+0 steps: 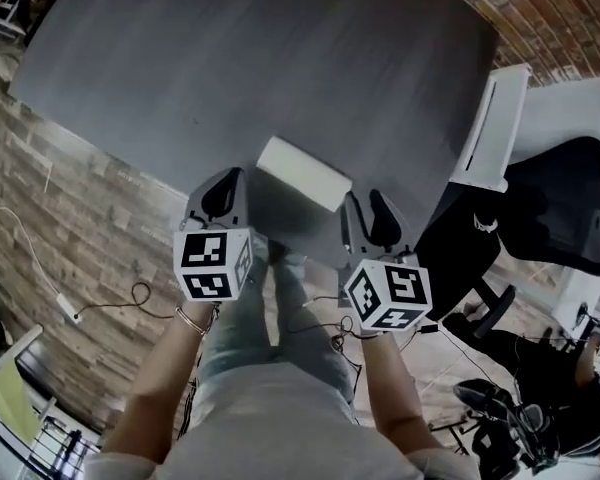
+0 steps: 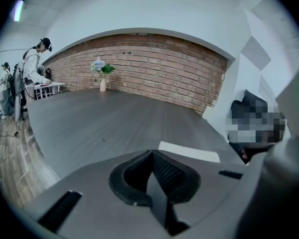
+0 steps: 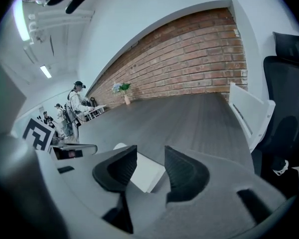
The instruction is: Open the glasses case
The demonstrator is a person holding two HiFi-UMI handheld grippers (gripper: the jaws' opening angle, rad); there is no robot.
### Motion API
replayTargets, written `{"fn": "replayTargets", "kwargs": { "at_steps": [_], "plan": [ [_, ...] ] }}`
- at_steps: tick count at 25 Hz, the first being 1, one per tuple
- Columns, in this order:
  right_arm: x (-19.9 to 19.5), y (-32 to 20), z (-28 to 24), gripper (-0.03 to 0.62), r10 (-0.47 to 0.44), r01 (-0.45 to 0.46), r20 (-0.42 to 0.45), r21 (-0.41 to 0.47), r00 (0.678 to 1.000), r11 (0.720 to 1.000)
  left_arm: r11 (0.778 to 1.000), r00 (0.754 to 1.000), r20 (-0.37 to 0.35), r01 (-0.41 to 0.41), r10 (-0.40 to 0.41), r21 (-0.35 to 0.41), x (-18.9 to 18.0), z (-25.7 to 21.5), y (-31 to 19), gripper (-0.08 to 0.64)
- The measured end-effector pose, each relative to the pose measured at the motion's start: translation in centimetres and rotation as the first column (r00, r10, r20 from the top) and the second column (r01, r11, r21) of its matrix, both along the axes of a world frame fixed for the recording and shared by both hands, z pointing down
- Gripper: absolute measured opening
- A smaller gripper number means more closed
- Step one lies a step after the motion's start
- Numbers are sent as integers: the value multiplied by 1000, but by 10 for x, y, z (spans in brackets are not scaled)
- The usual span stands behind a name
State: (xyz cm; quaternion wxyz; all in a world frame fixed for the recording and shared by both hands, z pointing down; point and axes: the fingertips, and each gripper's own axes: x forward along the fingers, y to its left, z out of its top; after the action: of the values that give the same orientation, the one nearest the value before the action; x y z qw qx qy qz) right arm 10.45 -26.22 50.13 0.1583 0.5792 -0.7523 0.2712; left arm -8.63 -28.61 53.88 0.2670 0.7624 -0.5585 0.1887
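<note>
Left hand-held gripper [image 1: 220,196] pointing over near edge of grey surface [image 1: 280,58], jaws pressing together, gripping nothing. Right hand-held gripper [image 1: 372,218] pointing alongside, jaws sitting spread, empty. White glasses case [image 1: 303,173] lying between both, just ahead. Flower vase [image 2: 102,78] standing far off by brick wall [image 2: 154,78].

This looks like an open office or studio workspace. A long brick wall [image 2: 154,78] runs behind a broad grey table [image 1: 280,58], with a black office chair [image 1: 570,208] and a white chair [image 1: 495,128] at its side. Strip lights [image 3: 46,71] sit in the white ceiling and cables [image 1: 25,230] trail over the wood floor [image 1: 80,218]. At the far end, people [image 2: 34,68] stand by a smaller white table [image 2: 47,87] near a vase of flowers [image 2: 102,73].
</note>
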Motion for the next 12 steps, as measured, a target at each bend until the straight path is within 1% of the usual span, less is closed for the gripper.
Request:
{"fn": "replayTargets", "kwargs": {
  "at_steps": [4,9,12],
  "plan": [
    [-3,9,26,176,-8,7,-10,-42,1000,999,999,999,13,-35,35,-10,6,18,9,2],
    [-6,21,40,176,-15,14,-6,-70,1000,997,995,992,75,-98,97,16,17,22,7,2],
    [-10,27,41,176,-22,21,-4,-71,1000,997,992,986,109,-126,129,-30,23,28,8,2]
  ]
}}
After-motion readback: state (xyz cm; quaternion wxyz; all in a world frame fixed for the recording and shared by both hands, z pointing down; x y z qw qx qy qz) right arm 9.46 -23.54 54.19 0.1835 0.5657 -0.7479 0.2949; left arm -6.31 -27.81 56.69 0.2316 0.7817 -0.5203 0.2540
